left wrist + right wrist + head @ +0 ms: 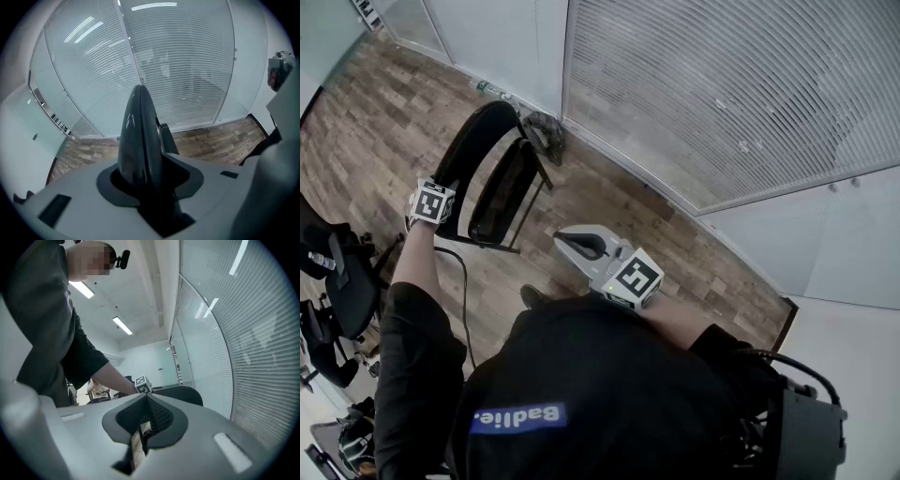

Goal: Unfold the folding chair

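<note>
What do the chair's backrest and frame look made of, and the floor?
The backrest looks like hard plastic, glossy black with soft reflections. The frame is probably painted metal tube, thin and black. The floor shows matt wood-grain planks; real wood or laminate, I can't tell.

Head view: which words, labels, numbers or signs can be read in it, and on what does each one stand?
Blue label on the black shirt: white print, seen turned round; it may be a name tag, so not quoted.
Marker cube on the left and marker cube on the right: black-and-white square patterns, no letters.
Nothing else is readable.
</note>
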